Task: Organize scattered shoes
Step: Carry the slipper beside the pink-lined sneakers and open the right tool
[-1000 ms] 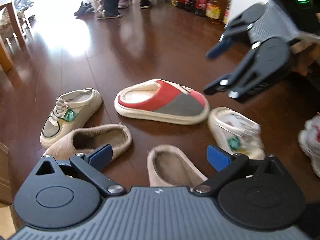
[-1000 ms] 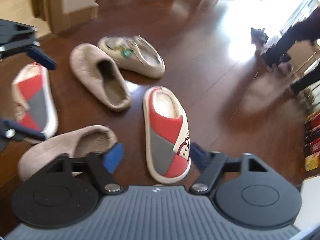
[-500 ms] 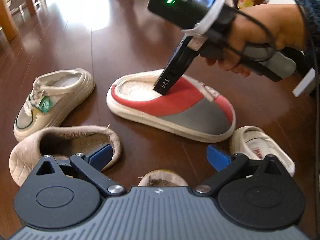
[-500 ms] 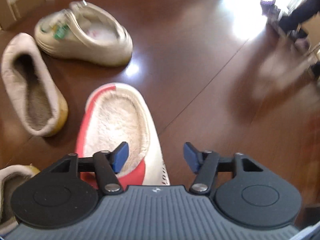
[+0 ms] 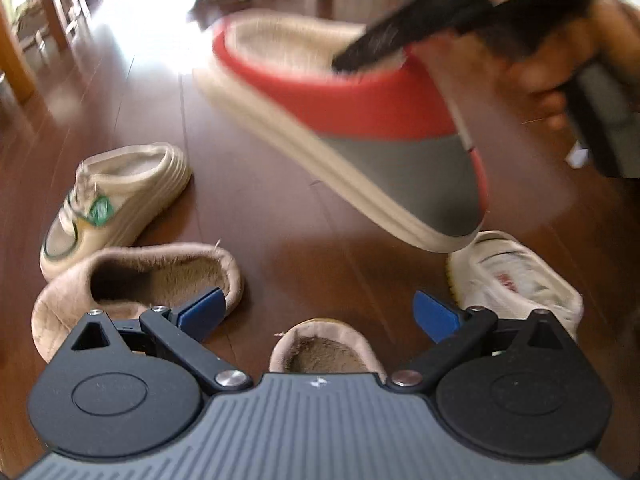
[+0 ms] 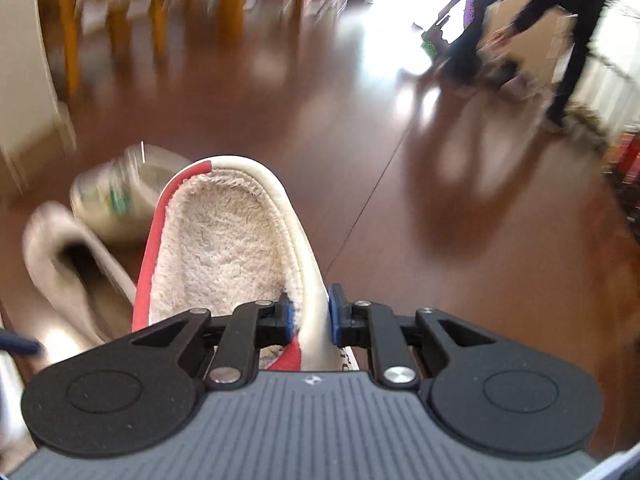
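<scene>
Here the red and grey slipper (image 6: 224,240) sits at the lower centre of the right wrist frame, its fleecy lining facing up, and the right gripper (image 6: 309,316) is clamped on its cream side wall, one blue pad inside against the fleece and one outside. In the left wrist frame the same slipper (image 5: 360,120) fills the upper centre, blurred and tilted, its sole clear of the floor (image 5: 248,208), with the right gripper (image 5: 372,54) reaching into its opening from the upper right.

Below it, at the lower right of that frame, a white sneaker (image 5: 516,280) lies on the floor. At the left lies a cream slip-on shoe with a green tag (image 5: 116,204), and just beneath it a beige fuzzy slipper (image 5: 136,280). A second beige fuzzy slipper (image 5: 326,348) shows at the bottom centre, between the fingers of the left gripper (image 5: 320,314), which stand wide apart with nothing between the pads.

A person in dark clothes (image 6: 532,36) is blurred at the upper right of the right wrist frame, and wooden furniture legs (image 6: 156,12) stand at the upper left.
</scene>
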`<move>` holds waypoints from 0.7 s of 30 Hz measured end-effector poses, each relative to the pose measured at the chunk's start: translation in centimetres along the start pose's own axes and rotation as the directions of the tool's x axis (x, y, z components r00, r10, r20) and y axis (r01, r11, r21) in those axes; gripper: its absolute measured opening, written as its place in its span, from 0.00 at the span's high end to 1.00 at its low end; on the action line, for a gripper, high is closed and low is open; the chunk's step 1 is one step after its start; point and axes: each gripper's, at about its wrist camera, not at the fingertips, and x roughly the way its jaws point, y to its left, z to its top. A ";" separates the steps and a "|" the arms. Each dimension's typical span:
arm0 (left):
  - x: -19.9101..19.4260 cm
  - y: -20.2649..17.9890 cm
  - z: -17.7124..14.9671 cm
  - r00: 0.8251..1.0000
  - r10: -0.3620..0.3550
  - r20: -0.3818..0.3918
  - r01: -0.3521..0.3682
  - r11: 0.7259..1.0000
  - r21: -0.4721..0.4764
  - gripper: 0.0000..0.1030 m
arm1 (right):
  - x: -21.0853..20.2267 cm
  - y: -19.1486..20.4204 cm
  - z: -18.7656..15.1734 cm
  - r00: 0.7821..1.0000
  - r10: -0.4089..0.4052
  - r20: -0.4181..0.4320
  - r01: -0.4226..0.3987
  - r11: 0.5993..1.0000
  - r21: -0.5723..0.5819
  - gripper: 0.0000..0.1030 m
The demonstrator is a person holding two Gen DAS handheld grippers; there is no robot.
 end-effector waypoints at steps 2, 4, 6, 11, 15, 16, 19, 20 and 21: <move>-1.4 -0.9 -0.1 1.000 -0.021 0.023 0.020 0.999 0.033 0.02 | -5.0 -0.6 -0.4 0.998 -0.021 0.053 0.018 0.998 0.061 0.86; -3.3 -2.9 -0.7 0.996 -0.076 0.052 0.071 0.993 0.092 0.02 | -10.5 -1.1 -1.9 0.996 -0.057 0.069 0.048 0.992 0.116 0.86; -4.7 -4.8 -1.5 0.989 -0.135 0.065 0.125 0.982 0.141 0.02 | -14.8 -1.4 -4.6 0.995 -0.090 0.038 0.083 0.983 0.165 0.86; -5.8 -11.6 -4.9 0.958 -0.287 0.010 0.271 0.917 0.293 0.01 | -22.4 -1.0 -16.1 0.963 -0.181 -0.199 0.236 0.923 0.304 0.86; -5.7 -15.5 -6.7 0.936 -0.347 -0.056 0.339 0.851 0.401 0.01 | -23.8 -0.8 -28.4 0.863 -0.198 -0.464 0.408 0.815 0.412 0.85; -5.6 -16.6 -7.1 0.928 -0.364 -0.077 0.360 0.828 0.430 0.01 | -23.6 -0.9 -31.2 0.839 -0.195 -0.509 0.442 0.790 0.426 0.85; -5.3 -17.9 -7.4 0.917 -0.388 -0.096 0.388 0.806 0.446 0.01 | -22.4 -0.8 -35.1 0.817 -0.193 -0.544 0.467 0.775 0.426 0.82; -5.2 -18.2 -7.4 0.914 -0.393 -0.101 0.395 0.806 0.440 0.01 | -21.9 -0.8 -36.1 0.810 -0.192 -0.554 0.472 0.774 0.423 0.82; -5.1 -18.4 -7.5 0.911 -0.398 -0.107 0.403 0.806 0.433 0.01 | -21.5 -0.8 -36.5 0.800 -0.196 -0.568 0.485 0.768 0.418 0.73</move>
